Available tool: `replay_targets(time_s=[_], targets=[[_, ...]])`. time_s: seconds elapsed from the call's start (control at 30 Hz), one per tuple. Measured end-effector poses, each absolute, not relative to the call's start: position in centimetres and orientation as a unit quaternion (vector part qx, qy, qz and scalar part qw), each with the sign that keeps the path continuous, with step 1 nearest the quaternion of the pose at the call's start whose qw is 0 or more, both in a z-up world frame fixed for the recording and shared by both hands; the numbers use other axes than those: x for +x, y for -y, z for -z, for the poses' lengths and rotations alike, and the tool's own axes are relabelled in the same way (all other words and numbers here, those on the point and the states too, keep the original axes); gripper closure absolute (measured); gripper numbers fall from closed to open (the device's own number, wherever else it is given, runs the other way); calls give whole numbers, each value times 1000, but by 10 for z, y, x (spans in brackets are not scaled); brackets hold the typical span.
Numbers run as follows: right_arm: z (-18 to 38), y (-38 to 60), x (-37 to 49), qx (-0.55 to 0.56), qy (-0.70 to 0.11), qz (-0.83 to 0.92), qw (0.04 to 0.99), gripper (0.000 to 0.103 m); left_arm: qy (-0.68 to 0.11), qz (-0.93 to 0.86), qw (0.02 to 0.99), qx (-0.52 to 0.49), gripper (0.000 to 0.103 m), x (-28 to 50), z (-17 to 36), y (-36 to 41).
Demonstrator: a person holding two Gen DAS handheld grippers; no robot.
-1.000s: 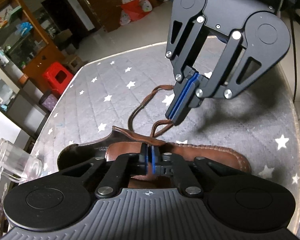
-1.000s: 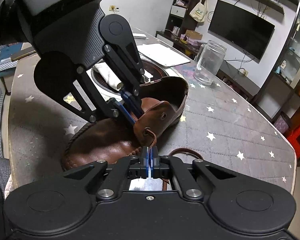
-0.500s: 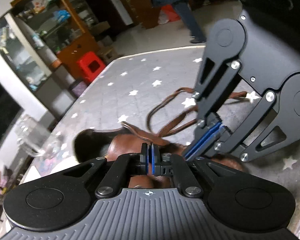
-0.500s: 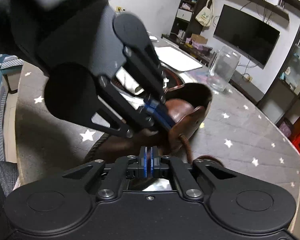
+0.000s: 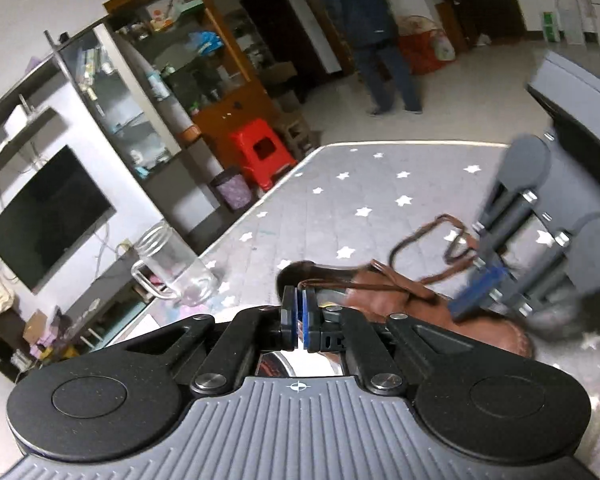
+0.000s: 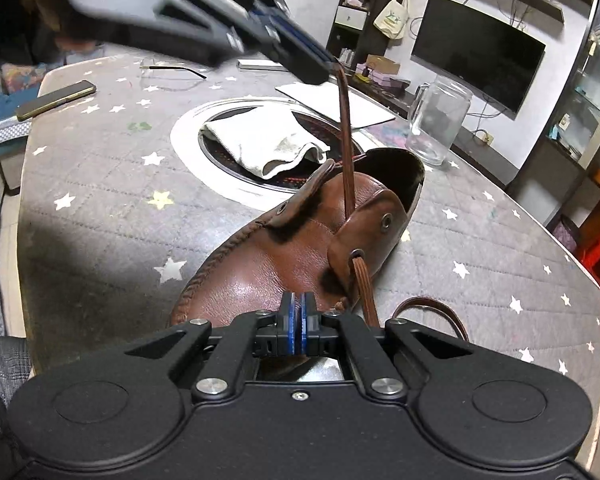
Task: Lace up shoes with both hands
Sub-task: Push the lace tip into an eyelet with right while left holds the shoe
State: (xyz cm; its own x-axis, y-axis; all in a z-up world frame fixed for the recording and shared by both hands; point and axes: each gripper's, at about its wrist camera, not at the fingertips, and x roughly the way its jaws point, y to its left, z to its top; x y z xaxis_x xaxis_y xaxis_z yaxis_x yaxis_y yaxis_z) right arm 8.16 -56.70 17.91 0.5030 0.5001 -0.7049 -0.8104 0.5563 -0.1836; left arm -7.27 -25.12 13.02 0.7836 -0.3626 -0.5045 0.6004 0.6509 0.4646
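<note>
Right wrist: shoe (image 6: 284, 256) toe nearest

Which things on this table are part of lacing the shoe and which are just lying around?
Part of the job:
brown leather shoe
brown leather lace
left gripper, shut on the lace
right gripper, shut

Just lying about:
clear glass jar
white cloth
dark smartphone

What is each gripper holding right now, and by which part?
The left gripper is shut on the brown leather shoelace, pinching its end, raised above the brown leather shoe. The right gripper is shut; whether it pinches anything cannot be told.
</note>
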Motion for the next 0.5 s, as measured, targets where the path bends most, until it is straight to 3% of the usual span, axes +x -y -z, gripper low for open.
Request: replay_targets(time_s=[0.5], targets=[[-225, 553, 92, -227, -207, -406, 861, 99, -194, 280, 883, 322, 101, -91, -134, 245]])
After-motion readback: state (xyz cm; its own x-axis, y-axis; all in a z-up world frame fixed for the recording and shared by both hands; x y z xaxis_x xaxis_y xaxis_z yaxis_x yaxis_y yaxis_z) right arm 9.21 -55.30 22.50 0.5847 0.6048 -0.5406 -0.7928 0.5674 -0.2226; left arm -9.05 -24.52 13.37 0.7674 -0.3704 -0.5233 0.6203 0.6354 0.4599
